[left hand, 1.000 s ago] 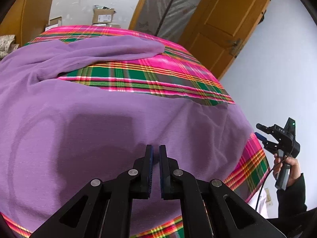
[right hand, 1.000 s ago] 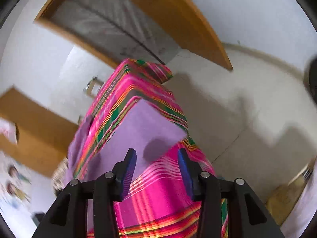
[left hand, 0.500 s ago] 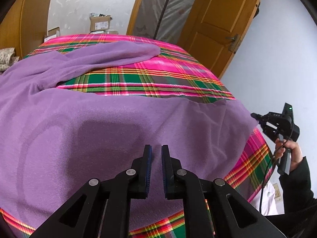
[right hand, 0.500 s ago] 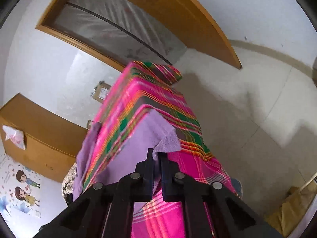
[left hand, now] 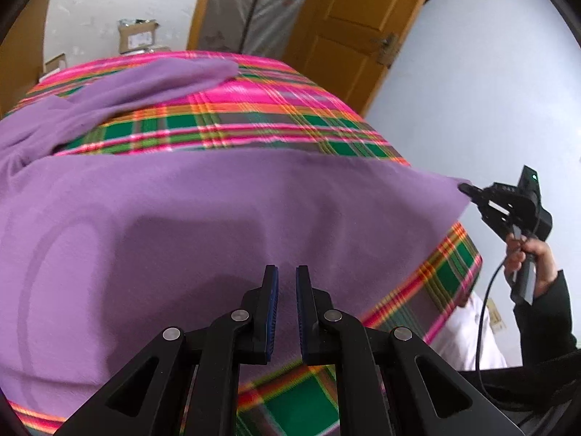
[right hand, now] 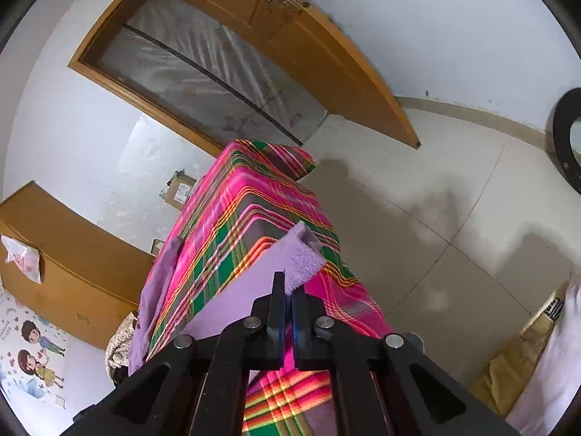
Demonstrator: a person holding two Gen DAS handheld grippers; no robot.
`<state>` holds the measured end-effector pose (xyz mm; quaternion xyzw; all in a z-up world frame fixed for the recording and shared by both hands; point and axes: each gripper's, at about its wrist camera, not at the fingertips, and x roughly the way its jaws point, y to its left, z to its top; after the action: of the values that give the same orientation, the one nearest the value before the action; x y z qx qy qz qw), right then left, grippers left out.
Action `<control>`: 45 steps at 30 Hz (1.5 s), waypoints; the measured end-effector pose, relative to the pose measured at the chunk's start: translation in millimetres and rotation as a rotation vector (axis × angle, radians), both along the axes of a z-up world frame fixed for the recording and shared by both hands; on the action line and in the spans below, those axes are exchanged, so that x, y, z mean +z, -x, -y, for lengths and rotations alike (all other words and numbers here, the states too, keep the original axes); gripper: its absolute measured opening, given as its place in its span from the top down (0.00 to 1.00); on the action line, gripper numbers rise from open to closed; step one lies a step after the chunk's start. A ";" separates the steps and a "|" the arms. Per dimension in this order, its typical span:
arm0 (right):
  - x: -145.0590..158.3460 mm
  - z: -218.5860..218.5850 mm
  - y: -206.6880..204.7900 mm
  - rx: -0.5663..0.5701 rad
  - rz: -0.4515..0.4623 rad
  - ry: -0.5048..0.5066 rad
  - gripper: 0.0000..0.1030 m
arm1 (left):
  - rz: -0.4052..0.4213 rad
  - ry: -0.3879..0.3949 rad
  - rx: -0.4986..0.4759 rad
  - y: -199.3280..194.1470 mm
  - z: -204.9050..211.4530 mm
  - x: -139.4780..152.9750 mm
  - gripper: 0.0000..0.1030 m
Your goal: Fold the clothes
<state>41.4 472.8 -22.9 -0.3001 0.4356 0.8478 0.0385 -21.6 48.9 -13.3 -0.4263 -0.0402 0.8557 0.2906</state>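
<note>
A purple garment [left hand: 218,218] lies spread over a table with a pink and green plaid cloth [left hand: 254,123]. My left gripper [left hand: 287,279] hovers over the garment's near edge, its jaws a narrow gap apart with nothing between them. My right gripper [right hand: 288,290] is shut on a corner of the purple garment [right hand: 301,254] and holds it lifted off the table's right side. In the left wrist view the right gripper [left hand: 468,189] pinches that corner, pulled taut. One sleeve [left hand: 163,80] lies at the far left.
An open wooden door [left hand: 348,25] and doorway stand behind the table. Cardboard boxes [left hand: 138,36] sit by the far wall. A wooden cabinet [right hand: 54,254] stands on the left, tiled floor [right hand: 454,218] to the right of the table.
My right gripper closed on the garment's right corner and lifted it outward, off the table edge. My left gripper has drawn back and its jaws parted slightly.
</note>
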 end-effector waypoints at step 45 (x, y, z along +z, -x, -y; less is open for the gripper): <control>5.4 164.3 108.3 0.475 0.062 -0.406 0.89 | -0.030 0.055 0.335 15.4 85.7 7.1 0.90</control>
<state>-66.9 308.5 -17.4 -0.4052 0.1740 0.8932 -0.0882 -37.0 -36.8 -6.2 -0.4085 -0.0826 0.8993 0.1328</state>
